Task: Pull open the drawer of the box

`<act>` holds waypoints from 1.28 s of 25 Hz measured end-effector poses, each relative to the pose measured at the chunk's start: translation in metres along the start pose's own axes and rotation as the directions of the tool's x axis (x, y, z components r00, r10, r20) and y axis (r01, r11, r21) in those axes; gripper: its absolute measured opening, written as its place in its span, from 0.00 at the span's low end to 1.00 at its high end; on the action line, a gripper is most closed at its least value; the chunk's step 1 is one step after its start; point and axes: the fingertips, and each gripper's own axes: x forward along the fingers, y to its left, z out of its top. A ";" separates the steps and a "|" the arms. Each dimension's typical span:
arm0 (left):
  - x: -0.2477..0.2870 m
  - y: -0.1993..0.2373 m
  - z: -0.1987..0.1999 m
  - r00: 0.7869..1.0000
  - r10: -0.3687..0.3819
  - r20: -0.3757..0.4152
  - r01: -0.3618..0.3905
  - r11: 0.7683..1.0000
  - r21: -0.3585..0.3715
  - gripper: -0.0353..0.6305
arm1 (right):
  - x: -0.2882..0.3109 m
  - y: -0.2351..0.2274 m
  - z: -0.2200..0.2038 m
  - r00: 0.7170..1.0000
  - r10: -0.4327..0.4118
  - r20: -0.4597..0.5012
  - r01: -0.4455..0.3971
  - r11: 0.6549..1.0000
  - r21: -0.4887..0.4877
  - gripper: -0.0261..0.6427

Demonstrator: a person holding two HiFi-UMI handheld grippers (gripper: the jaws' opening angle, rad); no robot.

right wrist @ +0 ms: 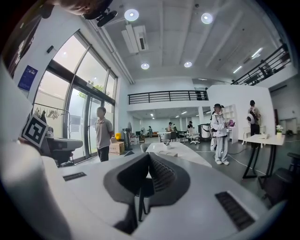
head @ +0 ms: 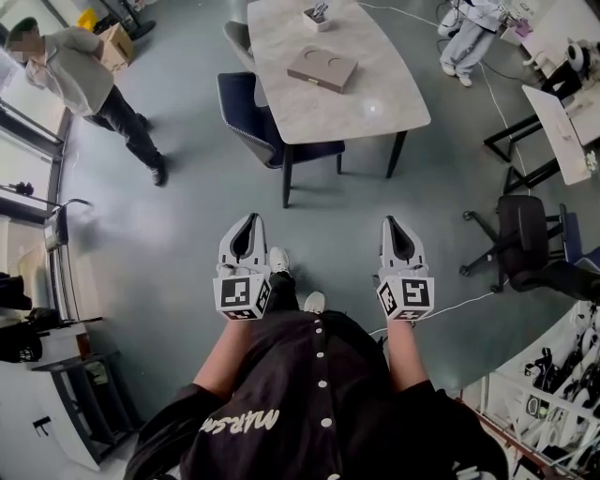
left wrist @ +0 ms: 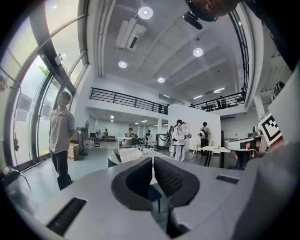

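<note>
The brown flat box (head: 322, 68) with two round recesses in its top lies on the grey table (head: 375, 103), far ahead of me. I cannot make out its drawer from here. My left gripper (head: 249, 217) and right gripper (head: 392, 220) are held side by side over the floor, well short of the table. Both point toward it, with jaws closed together and nothing between them. In the left gripper view the left gripper (left wrist: 153, 159) faces the distant table (left wrist: 133, 153). The right gripper (right wrist: 149, 155) in its own view likewise faces the table (right wrist: 176, 152).
A dark blue chair (head: 253, 117) stands at the table's left side. A small white holder (head: 316, 16) sits at the table's far end. A person (head: 94, 84) stands at the left. A black office chair (head: 520, 234) and desks are at the right, with a white cable (head: 459, 305) on the floor.
</note>
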 end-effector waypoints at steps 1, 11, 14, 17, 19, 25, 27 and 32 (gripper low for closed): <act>0.003 0.002 0.000 1.000 0.000 0.000 0.000 1.000 -0.003 0.09 | 0.003 -0.002 -0.001 1.000 0.000 -0.002 0.000 1.000 0.005 0.03; 0.072 0.024 0.004 1.000 -0.002 0.012 0.002 1.000 0.004 0.09 | 0.061 -0.023 -0.002 1.000 -0.005 -0.014 0.005 1.000 -0.003 0.04; 0.099 0.034 0.007 1.000 -0.009 0.010 0.009 1.000 0.000 0.09 | 0.087 -0.032 0.000 1.000 -0.013 -0.017 0.013 1.000 -0.008 0.03; 0.127 0.046 0.009 1.000 -0.017 0.003 0.017 1.000 -0.003 0.09 | 0.118 -0.037 0.004 1.000 -0.021 -0.022 0.020 1.000 -0.005 0.04; 0.147 0.056 0.012 1.000 -0.020 0.003 0.020 1.000 -0.005 0.09 | 0.139 -0.038 0.008 1.000 -0.019 -0.023 0.019 1.000 -0.007 0.03; 0.204 0.090 0.027 0.999 -0.038 0.001 0.038 0.999 -0.013 0.09 | 0.205 -0.038 0.027 0.999 -0.032 -0.021 0.032 0.999 -0.011 0.04; 0.222 0.101 0.032 0.999 -0.050 0.001 0.050 0.999 -0.011 0.09 | 0.227 -0.037 0.031 0.999 -0.039 -0.019 0.039 0.999 -0.009 0.04; 0.265 0.125 0.039 0.997 -0.080 0.000 0.080 0.997 -0.015 0.09 | 0.275 -0.038 0.039 0.998 -0.063 -0.018 0.063 0.998 -0.004 0.04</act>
